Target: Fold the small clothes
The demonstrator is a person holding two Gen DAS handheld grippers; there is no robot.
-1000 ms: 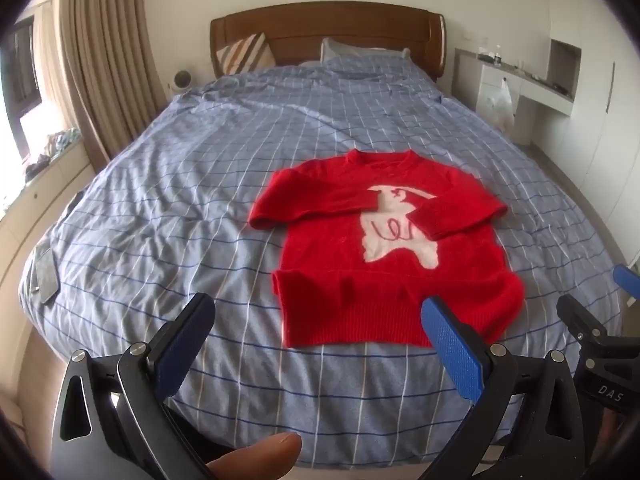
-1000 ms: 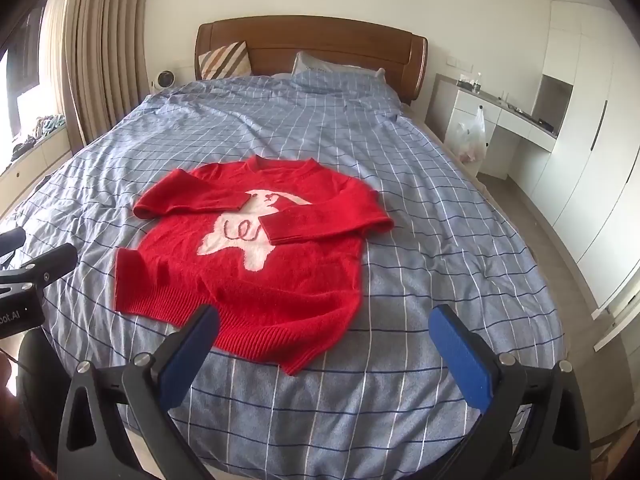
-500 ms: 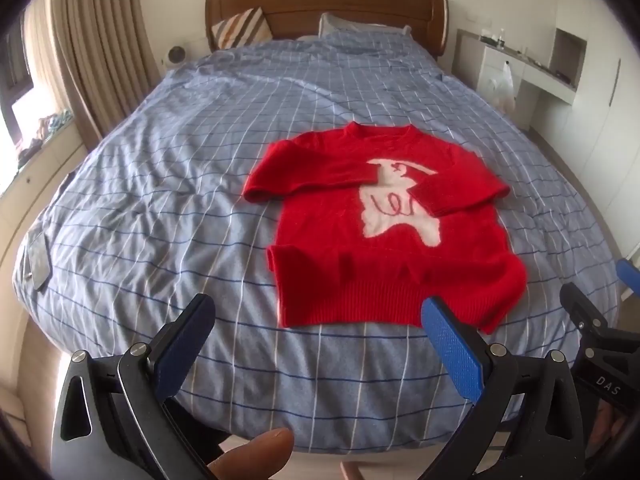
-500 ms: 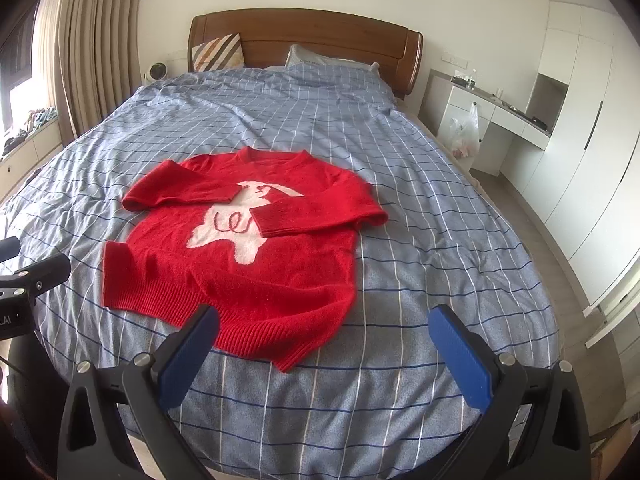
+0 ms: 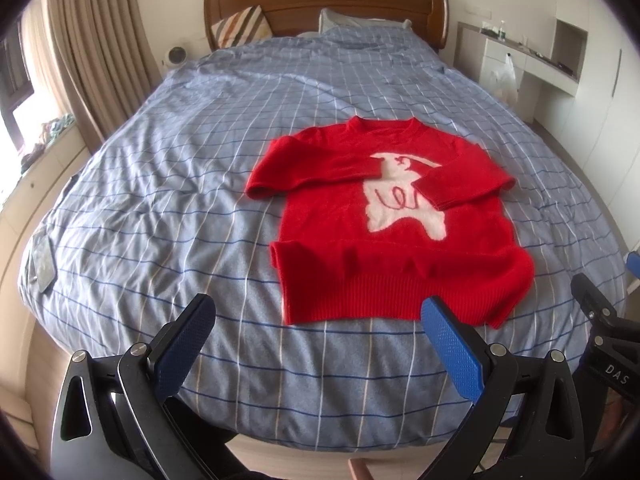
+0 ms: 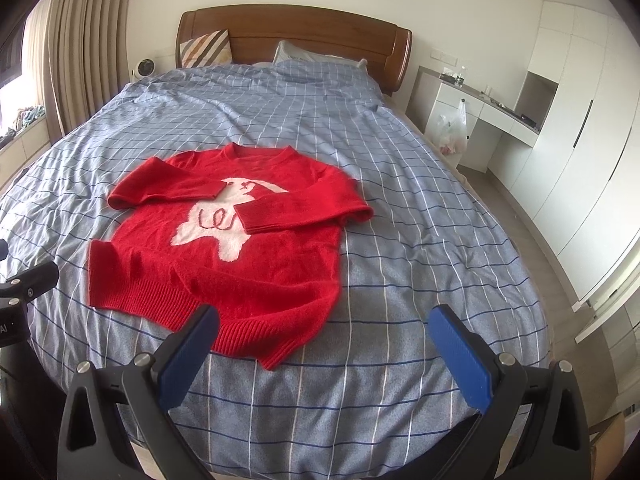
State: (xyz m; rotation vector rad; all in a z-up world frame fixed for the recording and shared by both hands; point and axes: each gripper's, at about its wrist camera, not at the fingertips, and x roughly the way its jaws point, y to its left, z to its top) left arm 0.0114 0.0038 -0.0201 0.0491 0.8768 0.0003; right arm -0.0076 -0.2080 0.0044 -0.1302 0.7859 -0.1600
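Observation:
A small red sweater (image 5: 384, 232) with a white animal design lies flat on the blue checked bed (image 5: 180, 184), both sleeves folded across its chest. It also shows in the right wrist view (image 6: 240, 248). My left gripper (image 5: 316, 344) is open and empty, held above the bed's near edge, short of the sweater's hem. My right gripper (image 6: 320, 348) is open and empty, near the hem's right corner. Part of the right gripper shows at the left view's right edge (image 5: 604, 320).
A wooden headboard (image 6: 296, 36) with pillows stands at the far end. Curtains (image 5: 92, 52) hang at the left. A white desk (image 6: 480, 116) and wardrobe (image 6: 580, 140) stand at the right. A dark flat object (image 5: 40, 264) lies on the bed's left edge.
Both grippers have pulled back and risen slightly from the bed, so the sweater sits farther away. The sweater has not moved. Both grippers stay open.

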